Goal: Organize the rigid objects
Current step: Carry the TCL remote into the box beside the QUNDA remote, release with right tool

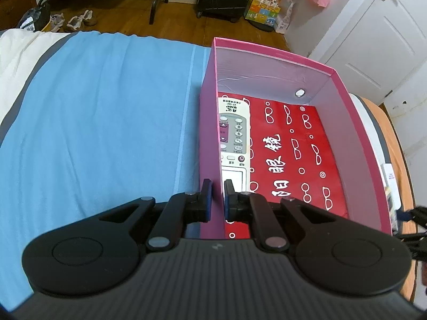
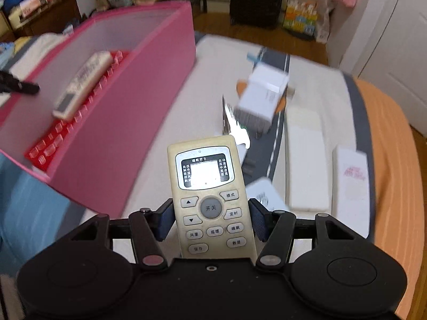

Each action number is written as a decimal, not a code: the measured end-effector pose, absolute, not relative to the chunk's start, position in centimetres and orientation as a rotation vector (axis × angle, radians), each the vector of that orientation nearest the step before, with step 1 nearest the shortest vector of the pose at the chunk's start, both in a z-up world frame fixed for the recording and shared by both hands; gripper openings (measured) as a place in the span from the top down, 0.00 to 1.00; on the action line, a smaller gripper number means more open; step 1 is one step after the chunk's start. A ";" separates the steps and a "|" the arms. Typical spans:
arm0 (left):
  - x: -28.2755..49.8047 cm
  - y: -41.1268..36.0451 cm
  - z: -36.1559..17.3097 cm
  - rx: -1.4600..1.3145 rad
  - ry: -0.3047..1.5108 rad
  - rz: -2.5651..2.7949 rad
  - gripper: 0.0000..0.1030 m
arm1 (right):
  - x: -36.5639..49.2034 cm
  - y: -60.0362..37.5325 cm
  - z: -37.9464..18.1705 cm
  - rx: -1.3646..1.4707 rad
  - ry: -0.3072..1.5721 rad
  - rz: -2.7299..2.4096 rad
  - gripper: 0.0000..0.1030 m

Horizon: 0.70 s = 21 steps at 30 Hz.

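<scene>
The left gripper (image 1: 216, 200) sat low at the box's (image 1: 210, 138) near-left wall, its jaws pinching that pink wall, one finger outside over the blue sheet (image 1: 101, 122), the other inside. Just past the inner finger, a white remote (image 1: 234, 144) lay flat in the box along the left wall, screen end nearest, on a red card (image 1: 296, 154) printed with white glasses. A round metal stud (image 1: 300, 93) showed on the box's far wall.

The right gripper (image 2: 210, 220) hovered to the right of the box (image 2: 138, 112), jaws clamped on the sides of a cream remote (image 2: 209, 197) across its buttons. That remote pointed forward, face up, screen end away, with a grey round button in the middle. Beyond it, right of the box, blurred white boxes (image 2: 307, 157) lay on the bed (image 2: 387, 133). Inside the box the white remote (image 2: 82, 85) lay flat.
</scene>
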<state>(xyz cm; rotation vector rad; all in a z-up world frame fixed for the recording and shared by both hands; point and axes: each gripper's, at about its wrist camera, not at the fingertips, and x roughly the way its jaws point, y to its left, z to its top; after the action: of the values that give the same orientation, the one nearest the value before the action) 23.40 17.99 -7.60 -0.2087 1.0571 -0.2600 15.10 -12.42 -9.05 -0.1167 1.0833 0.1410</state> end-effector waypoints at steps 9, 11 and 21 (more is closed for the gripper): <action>23.2 18.0 -7.5 -0.212 1.057 -0.263 0.93 | 16.5 -8.5 -0.3 -0.009 0.949 0.327 0.38; 23.2 17.9 -7.5 -0.201 1.054 -0.267 0.93 | 17.7 -6.6 0.9 0.016 0.951 0.405 0.38; 22.5 17.7 -7.6 -0.154 1.022 -0.282 0.93 | 27.0 1.5 -4.2 0.029 1.089 0.481 0.38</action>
<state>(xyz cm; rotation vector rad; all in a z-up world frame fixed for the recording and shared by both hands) 22.55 17.75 -7.59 -0.1542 1.0223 -0.2821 27.02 1.51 -4.21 0.0294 1.0892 0.4814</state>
